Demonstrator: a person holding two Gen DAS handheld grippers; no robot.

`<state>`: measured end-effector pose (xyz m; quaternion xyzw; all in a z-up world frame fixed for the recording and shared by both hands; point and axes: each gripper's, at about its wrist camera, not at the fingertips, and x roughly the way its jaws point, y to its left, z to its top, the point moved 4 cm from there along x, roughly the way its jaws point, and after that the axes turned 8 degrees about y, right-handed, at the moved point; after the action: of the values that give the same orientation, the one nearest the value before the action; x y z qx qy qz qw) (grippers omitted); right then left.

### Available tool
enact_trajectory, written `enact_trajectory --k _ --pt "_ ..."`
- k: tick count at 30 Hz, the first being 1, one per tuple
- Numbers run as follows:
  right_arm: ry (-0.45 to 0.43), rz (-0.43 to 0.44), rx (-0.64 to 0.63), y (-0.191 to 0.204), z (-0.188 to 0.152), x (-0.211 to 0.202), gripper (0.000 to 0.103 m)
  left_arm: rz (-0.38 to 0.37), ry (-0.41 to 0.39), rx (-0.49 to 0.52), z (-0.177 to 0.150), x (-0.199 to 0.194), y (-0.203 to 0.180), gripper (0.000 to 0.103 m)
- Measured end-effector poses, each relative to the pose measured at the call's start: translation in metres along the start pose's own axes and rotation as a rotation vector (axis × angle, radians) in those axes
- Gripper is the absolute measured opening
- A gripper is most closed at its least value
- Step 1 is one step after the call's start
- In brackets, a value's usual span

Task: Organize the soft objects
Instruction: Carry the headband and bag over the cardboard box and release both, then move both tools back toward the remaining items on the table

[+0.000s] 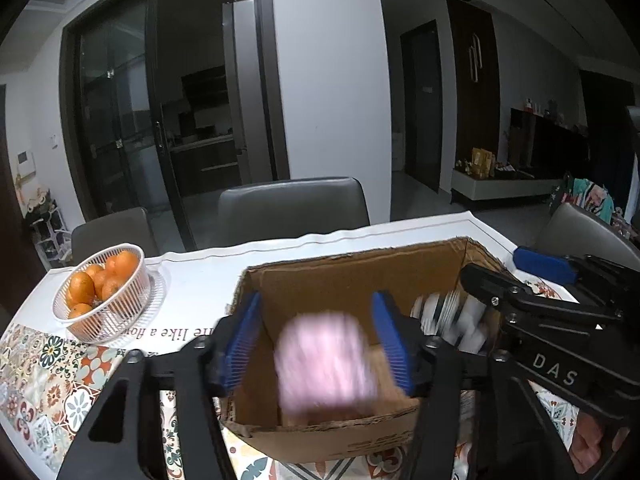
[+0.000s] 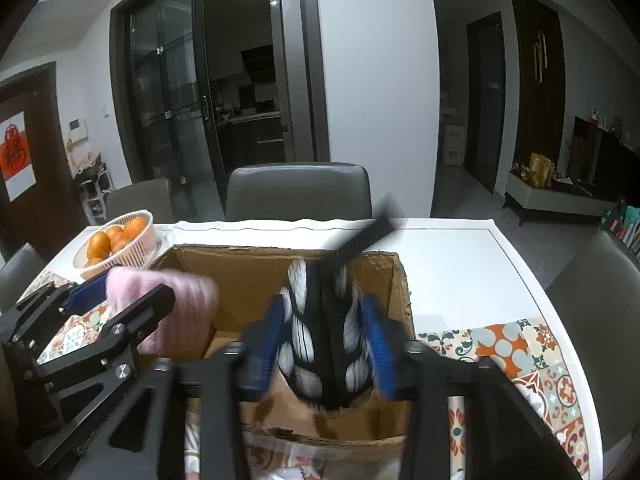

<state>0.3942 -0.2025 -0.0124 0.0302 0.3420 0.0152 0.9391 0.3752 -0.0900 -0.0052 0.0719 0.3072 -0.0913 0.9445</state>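
On the worktop (image 2: 448, 264) sits 1 open box (image 1: 352, 280). Both hand-held grippers are spread above it: the left (image 1: 316, 344) with a blurred pink item (image 1: 324, 360) loose between its pads, the right (image 2: 326, 344) likewise around a black-and-white item (image 2: 324, 336). Either could catch the rim and spill out.

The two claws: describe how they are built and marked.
Both the left claw and right claw have black angular frames with silver screws and cut-out openings, ending in blue ribbed pads. White letters "DAS" mark the right one's body. No cables or sleeves show.
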Motion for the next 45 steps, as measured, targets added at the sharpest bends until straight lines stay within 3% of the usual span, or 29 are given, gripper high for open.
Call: enact_trajectory --k 8,18,30,45 --pt "-0.031 -0.028 0.025 -0.004 0.000 -0.022 0.061 0.039 -0.051 -0.008 0.001 -0.032 0.005 0.074" --pt "-0.110 -0.064 0.008 0.004 -0.010 -0.080 0.061 0.069 -0.127 -0.016 -0.003 -0.092 0.009 0.086" --pt "-0.145 -0.058 0.024 0.013 -0.034 -0.142 0.061 0.085 -0.142 -0.052 -0.026 -0.148 0.019 0.087" --pt "-0.130 -0.062 0.079 0.014 -0.094 -0.184 0.061 0.094 -0.126 -0.044 -0.085 -0.186 0.017 0.087"
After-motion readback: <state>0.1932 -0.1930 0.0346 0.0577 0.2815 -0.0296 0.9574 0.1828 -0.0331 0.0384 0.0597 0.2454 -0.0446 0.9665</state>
